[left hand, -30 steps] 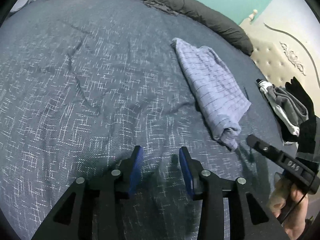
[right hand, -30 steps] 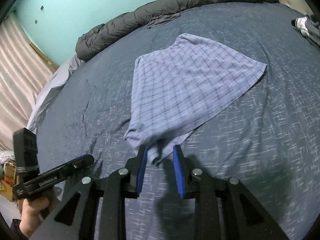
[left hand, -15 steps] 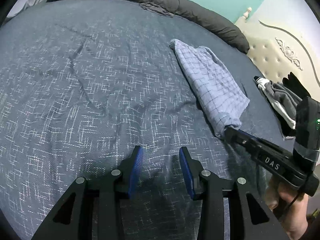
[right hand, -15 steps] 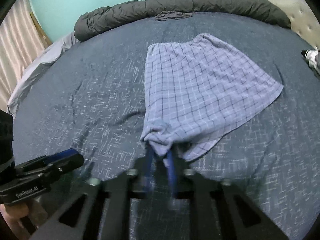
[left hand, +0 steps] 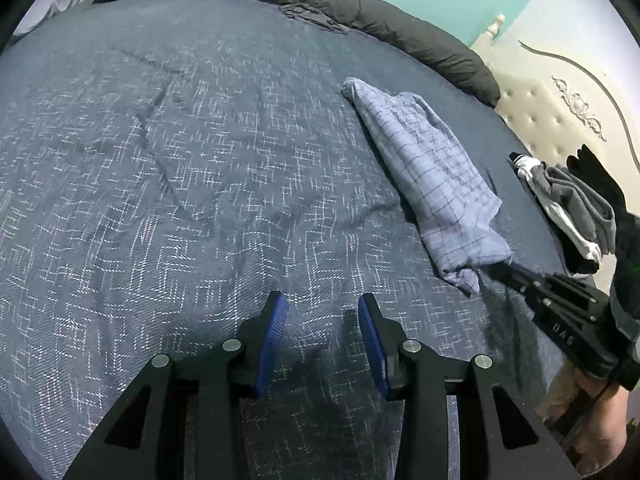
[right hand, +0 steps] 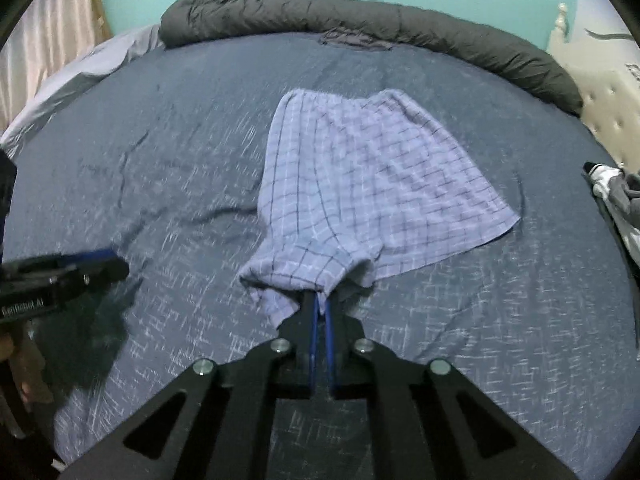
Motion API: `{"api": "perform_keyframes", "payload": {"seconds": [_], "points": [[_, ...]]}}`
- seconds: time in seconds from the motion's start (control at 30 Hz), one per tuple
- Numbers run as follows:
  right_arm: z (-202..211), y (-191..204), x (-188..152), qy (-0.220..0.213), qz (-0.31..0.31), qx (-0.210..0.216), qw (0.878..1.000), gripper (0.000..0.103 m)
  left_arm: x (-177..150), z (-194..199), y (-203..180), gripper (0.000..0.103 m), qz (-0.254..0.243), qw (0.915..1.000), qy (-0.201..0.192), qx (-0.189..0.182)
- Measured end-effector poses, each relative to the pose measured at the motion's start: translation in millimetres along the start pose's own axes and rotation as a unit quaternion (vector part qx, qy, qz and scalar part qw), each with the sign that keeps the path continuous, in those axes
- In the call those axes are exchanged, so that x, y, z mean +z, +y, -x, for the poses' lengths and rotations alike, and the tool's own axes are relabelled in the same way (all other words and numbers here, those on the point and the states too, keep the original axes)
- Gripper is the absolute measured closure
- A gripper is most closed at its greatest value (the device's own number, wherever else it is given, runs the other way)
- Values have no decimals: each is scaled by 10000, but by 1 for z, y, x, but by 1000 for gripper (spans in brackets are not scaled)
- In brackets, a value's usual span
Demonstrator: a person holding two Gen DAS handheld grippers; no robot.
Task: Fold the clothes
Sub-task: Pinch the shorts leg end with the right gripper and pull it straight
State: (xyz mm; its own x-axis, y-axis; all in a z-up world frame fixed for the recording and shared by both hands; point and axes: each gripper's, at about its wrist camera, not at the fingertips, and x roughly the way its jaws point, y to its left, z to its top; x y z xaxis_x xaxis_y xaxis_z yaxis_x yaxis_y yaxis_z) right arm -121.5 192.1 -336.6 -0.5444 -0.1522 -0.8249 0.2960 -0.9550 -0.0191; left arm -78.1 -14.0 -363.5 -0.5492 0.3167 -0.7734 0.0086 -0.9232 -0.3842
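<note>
A pair of light blue checked shorts (right hand: 360, 184) lies spread on the dark blue bedspread (right hand: 160, 160), waistband toward the far side. My right gripper (right hand: 320, 300) is shut on the near leg hem, which bunches and lifts at the fingertips. In the left wrist view the same shorts (left hand: 432, 176) show at the right, with the right gripper (left hand: 508, 270) pinching their near end. My left gripper (left hand: 322, 308) stands open above bare bedspread (left hand: 180, 180), well to the left of the shorts, with nothing between its blue pads.
A dark grey rolled duvet (right hand: 360, 16) runs along the far edge of the bed. A pile of grey, white and black clothes (left hand: 568, 200) sits at the right by the cream tufted headboard (left hand: 560, 120). A hand (left hand: 596, 420) holds the right gripper.
My right gripper moved forward onto the shorts' near hem and shut on it, from open a second ago. The hem now bunches up. My left gripper stays open and has barely moved.
</note>
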Motion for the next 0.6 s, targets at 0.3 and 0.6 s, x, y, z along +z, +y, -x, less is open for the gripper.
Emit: {"api": "perform_keyframes", "payload": {"seconds": [0.3, 0.6], "points": [[3, -27, -7, 304, -386, 670, 9965, 96, 1, -1, -1, 62, -17, 10000, 21, 8], [24, -56, 4, -240, -854, 835, 9926, 94, 6, -1, 1, 62, 30, 10000, -19, 9]]}}
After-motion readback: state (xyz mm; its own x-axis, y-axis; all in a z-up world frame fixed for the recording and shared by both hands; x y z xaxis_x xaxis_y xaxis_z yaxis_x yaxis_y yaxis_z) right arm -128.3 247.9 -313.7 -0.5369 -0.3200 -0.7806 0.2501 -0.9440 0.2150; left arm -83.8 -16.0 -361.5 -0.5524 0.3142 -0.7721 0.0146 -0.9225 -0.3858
